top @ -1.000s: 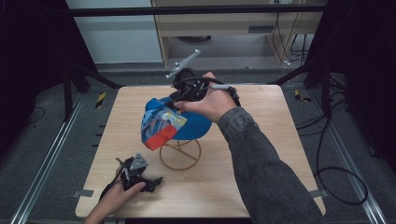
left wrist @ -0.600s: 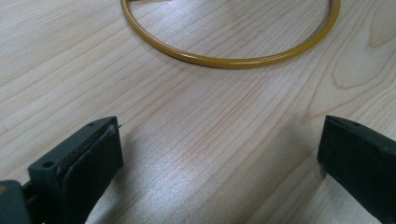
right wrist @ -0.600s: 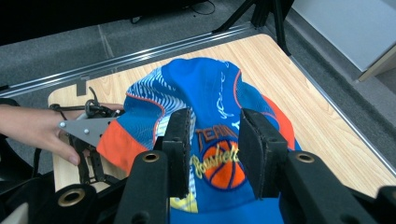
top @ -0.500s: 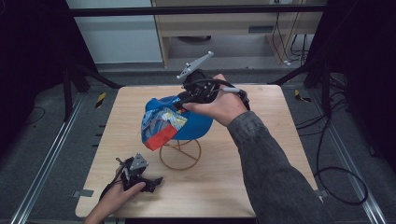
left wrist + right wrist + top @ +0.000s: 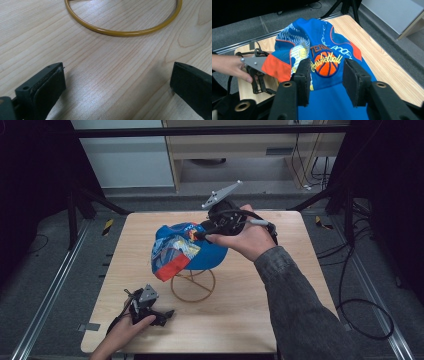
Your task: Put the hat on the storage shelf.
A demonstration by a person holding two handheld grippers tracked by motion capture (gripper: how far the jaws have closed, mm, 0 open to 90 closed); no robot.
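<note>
A blue basketball cap (image 5: 195, 251) with an orange and white peak sits on a yellow wire stand (image 5: 193, 285) at the table's middle. My right gripper (image 5: 201, 234) is at the cap's back right, pointing at its crown. In the right gripper view its jaws (image 5: 325, 66) have just been opening. They stand apart over the cap (image 5: 324, 42), whose ball logo shows in the gap, and the pads do not press on it. My left gripper (image 5: 162, 315) rests on the table at the near left. It is open with nothing between its jaws (image 5: 117, 77), and the stand's ring (image 5: 122, 31) lies ahead.
The wooden table (image 5: 280, 285) has bare room to the right and in front of the stand. Dark frame legs, floor rails and cables surround it. A cabinet stands behind. From the right gripper view the left gripper (image 5: 258, 75) shows beyond the cap's peak.
My right gripper has drawn away to the right from the cap's crown and its jaws have widened. The cap stays on the stand. The left gripper has not moved.
</note>
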